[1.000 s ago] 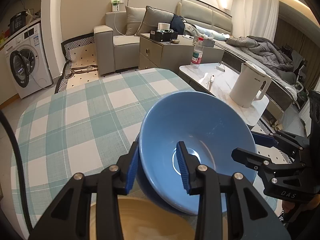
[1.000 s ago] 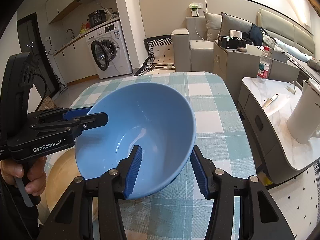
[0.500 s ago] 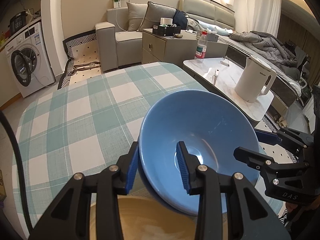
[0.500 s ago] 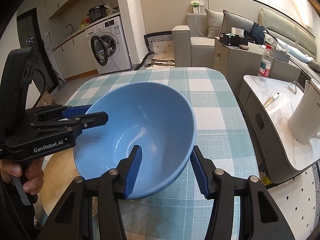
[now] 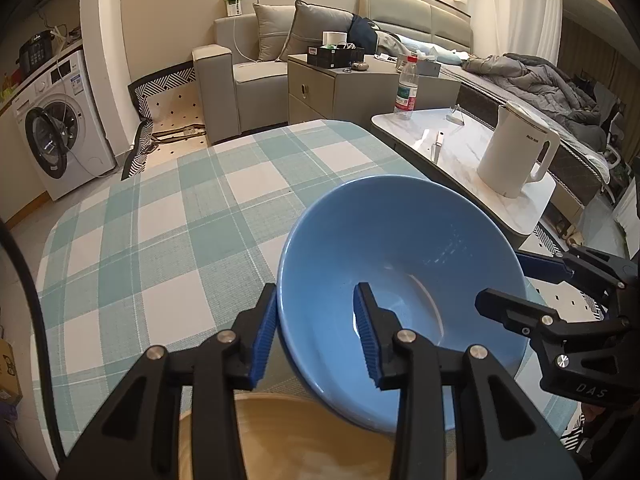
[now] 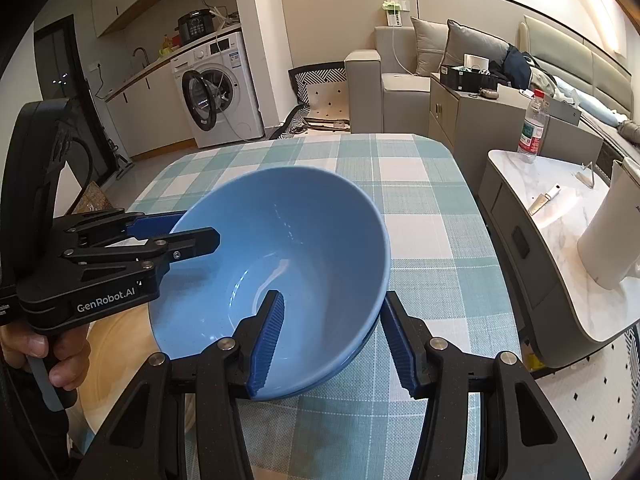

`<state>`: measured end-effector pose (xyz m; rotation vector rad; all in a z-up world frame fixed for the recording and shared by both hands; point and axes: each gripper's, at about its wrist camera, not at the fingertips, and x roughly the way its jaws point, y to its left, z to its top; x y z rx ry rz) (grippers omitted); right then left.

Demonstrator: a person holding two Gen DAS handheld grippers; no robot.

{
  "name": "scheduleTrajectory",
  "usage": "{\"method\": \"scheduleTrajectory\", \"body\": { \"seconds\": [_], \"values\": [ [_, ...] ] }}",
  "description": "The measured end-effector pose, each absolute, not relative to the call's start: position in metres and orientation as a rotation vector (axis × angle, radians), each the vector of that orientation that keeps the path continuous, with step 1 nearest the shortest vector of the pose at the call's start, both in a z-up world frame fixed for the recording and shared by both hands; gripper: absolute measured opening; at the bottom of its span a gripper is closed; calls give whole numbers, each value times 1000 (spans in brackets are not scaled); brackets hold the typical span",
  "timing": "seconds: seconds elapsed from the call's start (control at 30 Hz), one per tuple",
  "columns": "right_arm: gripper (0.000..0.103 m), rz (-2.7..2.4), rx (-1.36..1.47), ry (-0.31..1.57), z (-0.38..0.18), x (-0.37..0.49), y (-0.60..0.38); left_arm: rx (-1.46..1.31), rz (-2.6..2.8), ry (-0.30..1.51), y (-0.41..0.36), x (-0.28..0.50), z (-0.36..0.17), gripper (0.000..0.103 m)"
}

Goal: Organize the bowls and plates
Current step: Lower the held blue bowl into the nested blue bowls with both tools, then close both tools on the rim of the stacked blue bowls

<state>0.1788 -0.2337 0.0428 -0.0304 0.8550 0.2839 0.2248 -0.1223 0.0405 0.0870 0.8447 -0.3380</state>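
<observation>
A blue bowl [image 5: 404,264] hangs tilted above the checked table, and it also shows in the right wrist view [image 6: 288,248]. My left gripper [image 5: 316,332] straddles its near-left rim, one finger inside and one outside, with a gap at the inner pad. My right gripper [image 6: 332,336] straddles the opposite rim the same way. A second blue rim shows just under the bowl. A wooden plate [image 5: 288,440] lies on the table below the bowl, and it also shows in the right wrist view [image 6: 116,344].
The green-and-white checked tablecloth [image 5: 160,240] covers the table. A marble side table [image 5: 460,152] to the right carries a white kettle [image 5: 516,152] and a water bottle [image 5: 406,90]. A sofa and a washing machine [image 5: 56,136] stand beyond.
Both grippers and the bowl have drawn back toward the near side of the table and sit a little higher. The grips on the rim look unchanged.
</observation>
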Motion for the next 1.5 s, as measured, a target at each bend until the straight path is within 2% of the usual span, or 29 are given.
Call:
{"method": "scheduleTrajectory", "body": {
  "seconds": [0.4, 0.63, 0.93, 1.5],
  "values": [
    [57, 294, -38, 847, 44, 177, -230, 102, -349, 852, -123, 223, 41, 46],
    [68, 307, -39, 848, 44, 175, -229, 125, -361, 856, -124, 220, 36, 56],
    [79, 300, -27, 846, 44, 173, -233, 111, -308, 883, -109, 222, 24, 60],
    [80, 310, 27, 863, 36, 177, -238, 63, -325, 918, -102, 226, 18, 60]
  ]
}}
